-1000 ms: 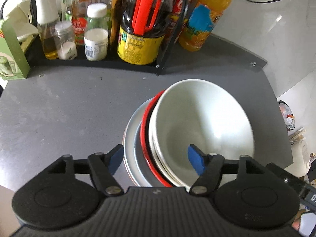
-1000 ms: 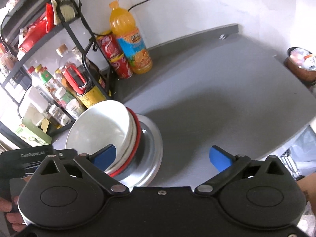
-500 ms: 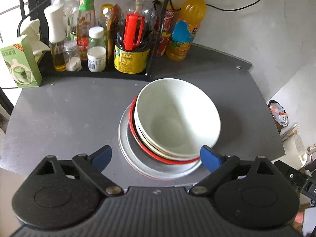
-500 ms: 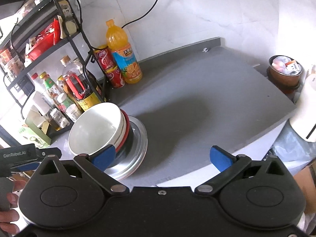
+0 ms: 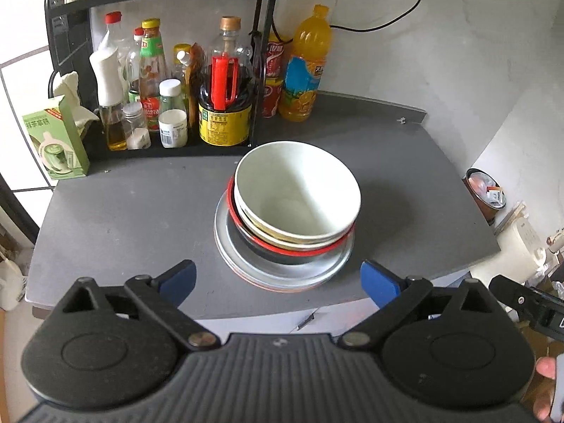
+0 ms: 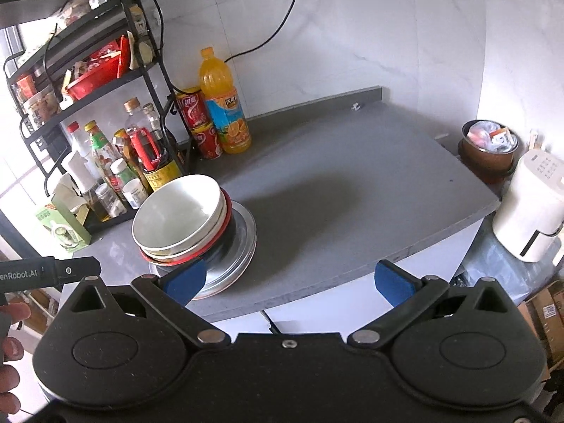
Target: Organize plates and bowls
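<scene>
A white bowl (image 5: 299, 194) sits on top of a stack: a second bowl, a red-rimmed dish (image 5: 310, 251) and grey plates (image 5: 282, 271) on the grey counter (image 5: 123, 211). My left gripper (image 5: 278, 282) hovers near the counter's front edge, short of the stack. Its jaws are opening wide and nothing is between them. From the right, the same bowl (image 6: 176, 216) and plates (image 6: 243, 239) appear at the left. My right gripper (image 6: 289, 281) is open and empty, with its left fingertip (image 6: 187, 280) in front of the plates' rim.
A black rack (image 5: 261, 53) packed with sauce bottles stands behind the stack, with an orange juice bottle (image 5: 305, 70) and red cans beside it. A green carton (image 5: 56, 141) stands far left. Past the counter's right edge are a white appliance (image 6: 528, 208) and a bin (image 6: 490, 148).
Both grippers have drawn back and up from the stack, which now looks smaller. The left jaws, earlier straddling the bowl's near rim, have widened and cleared it.
</scene>
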Demonstrator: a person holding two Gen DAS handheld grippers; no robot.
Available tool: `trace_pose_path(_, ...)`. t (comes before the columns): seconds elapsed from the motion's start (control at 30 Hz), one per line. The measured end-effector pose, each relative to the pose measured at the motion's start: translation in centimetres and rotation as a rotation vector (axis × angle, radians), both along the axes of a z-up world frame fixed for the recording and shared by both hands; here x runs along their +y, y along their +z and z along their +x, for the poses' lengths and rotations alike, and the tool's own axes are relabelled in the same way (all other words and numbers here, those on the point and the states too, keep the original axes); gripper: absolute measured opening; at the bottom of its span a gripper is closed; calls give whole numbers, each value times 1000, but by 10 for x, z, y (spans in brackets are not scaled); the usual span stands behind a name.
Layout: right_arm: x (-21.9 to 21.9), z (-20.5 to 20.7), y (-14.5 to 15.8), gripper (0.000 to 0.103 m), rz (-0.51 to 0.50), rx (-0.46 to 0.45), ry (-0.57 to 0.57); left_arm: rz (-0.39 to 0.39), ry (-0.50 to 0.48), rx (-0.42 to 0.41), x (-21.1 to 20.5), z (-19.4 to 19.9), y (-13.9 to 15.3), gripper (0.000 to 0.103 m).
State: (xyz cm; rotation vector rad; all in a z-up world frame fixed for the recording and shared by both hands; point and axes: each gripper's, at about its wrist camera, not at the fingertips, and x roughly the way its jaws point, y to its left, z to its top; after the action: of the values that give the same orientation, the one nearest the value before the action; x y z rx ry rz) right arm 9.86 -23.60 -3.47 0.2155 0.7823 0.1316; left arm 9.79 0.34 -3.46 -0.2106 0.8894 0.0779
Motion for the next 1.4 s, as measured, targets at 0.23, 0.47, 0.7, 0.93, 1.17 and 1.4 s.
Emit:
trace_pose_path(0.23,-1,-23,10,103,-43,-13,-20,12,-26,-25,-8,-25,9,99)
trace_pose_path(0.47,2,-43,24,103,-86,-13,-50,35,-46,-46,-6,-52,26,99)
trace_pose_path(0.7,10,-58,35,103,-102,-20,-65,55,-102,-71,-6,-69,41,99)
trace_pose_path(0.93,15,-63,36,103,-98,-13,-65,51,-127,-83,-2,-79,51,99)
trace_pose_path(1.17,18,-68,38,103,-114,-25,-68,49,-119,-75,7,-85,53,99)
trace_pose_path(1.4,17,-68,43,103,-128,-54,-63,54,-127,-85,6,-85,57,99)
